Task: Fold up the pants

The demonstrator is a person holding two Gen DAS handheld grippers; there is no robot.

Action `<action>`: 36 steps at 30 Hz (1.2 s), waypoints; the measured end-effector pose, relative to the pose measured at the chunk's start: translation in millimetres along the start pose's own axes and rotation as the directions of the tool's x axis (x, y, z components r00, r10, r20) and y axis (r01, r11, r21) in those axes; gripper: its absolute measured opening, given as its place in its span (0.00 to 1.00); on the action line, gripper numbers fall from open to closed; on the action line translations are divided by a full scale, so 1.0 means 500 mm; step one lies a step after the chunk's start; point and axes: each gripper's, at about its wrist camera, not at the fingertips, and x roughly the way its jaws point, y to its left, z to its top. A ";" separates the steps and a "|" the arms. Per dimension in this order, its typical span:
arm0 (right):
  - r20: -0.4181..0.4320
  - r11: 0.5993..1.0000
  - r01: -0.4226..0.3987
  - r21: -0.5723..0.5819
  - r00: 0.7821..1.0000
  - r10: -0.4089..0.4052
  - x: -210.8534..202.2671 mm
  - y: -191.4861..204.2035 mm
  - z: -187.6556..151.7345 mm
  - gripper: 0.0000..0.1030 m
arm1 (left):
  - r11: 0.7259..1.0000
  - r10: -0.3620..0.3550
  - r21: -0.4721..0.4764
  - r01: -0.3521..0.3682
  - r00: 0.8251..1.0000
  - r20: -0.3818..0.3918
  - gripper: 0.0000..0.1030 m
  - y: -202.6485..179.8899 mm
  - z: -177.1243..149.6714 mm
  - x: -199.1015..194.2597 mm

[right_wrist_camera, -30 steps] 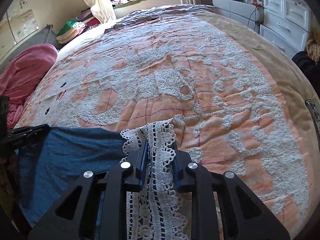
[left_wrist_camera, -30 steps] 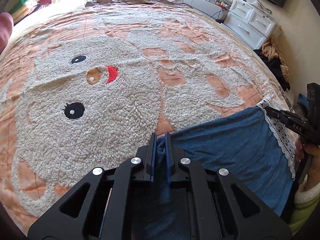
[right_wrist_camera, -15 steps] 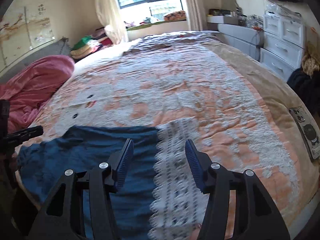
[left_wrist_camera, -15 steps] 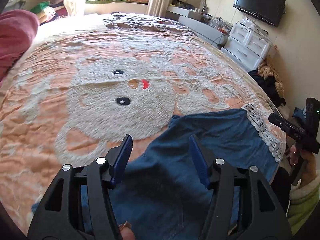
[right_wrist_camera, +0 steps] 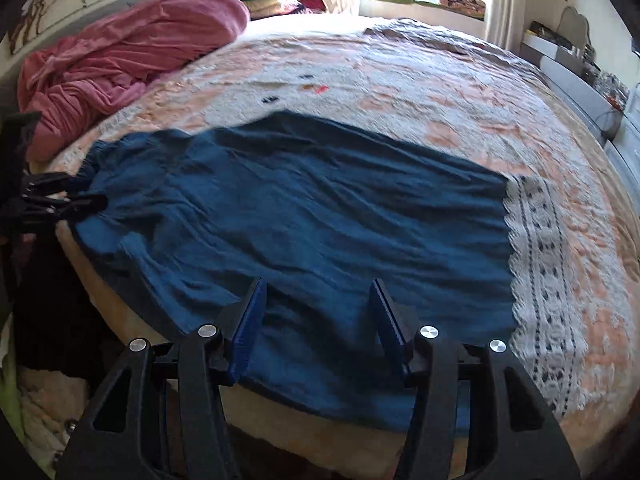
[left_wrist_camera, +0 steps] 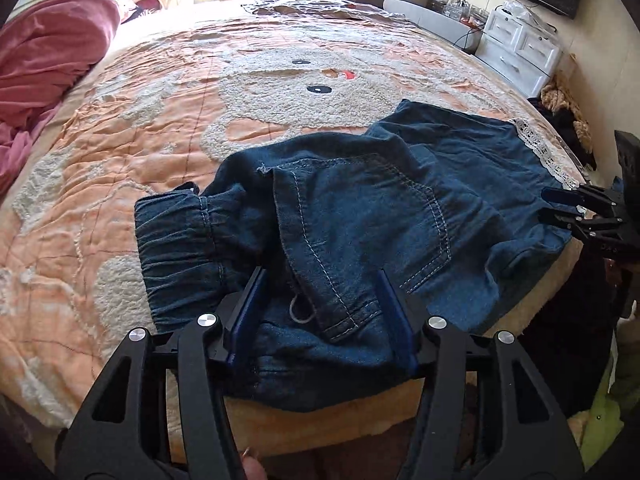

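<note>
Blue denim pants lie spread along the near edge of the bed, elastic waistband to the left and white lace hem to the right. My left gripper hovers over the waist end; its jaws stand apart and are closing slightly, with no pad pressing cloth. In the right wrist view the pants and lace hem lie flat. My right gripper is open above the leg end, holding nothing. Each gripper shows in the other's view, the right gripper and the left gripper.
An orange quilt with a fluffy white animal figure covers the bed. A pink blanket is heaped at the far left. A white dresser and a dark clothes pile stand to the right. The bed's front edge is just below the pants.
Both grippers were shut on the pants, the left on the denim, the right on the lace hem. They have opened, let go and drawn back; the pants now lie on the bed.
</note>
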 end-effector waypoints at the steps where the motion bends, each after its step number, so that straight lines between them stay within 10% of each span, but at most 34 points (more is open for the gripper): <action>1: -0.018 1.000 0.011 -0.001 1.000 -0.011 0.004 -0.010 -0.014 0.53 | 1.000 -0.007 0.010 0.007 1.000 0.001 0.47 0.002 -0.003 -0.002; 14: -0.012 0.995 0.098 -0.009 0.995 -0.098 0.000 0.002 -0.089 0.56 | 0.993 -0.067 0.103 0.063 0.997 0.034 0.44 0.017 -0.010 -0.002; 18: 0.090 0.994 0.004 0.112 0.996 -0.014 -0.066 -0.030 -0.089 0.66 | 0.989 -0.086 0.130 0.074 0.992 0.091 0.64 -0.030 0.024 -0.062; 25: 0.246 0.944 -0.004 0.331 0.966 -0.082 -0.193 -0.103 -0.115 0.82 | 0.932 -0.231 0.324 0.161 0.954 0.190 0.88 -0.186 0.144 -0.122; 36: 0.216 0.822 0.020 0.569 0.961 -0.172 -0.198 -0.212 -0.176 0.91 | 0.839 -0.381 0.423 0.341 0.924 0.011 0.91 -0.425 0.321 0.050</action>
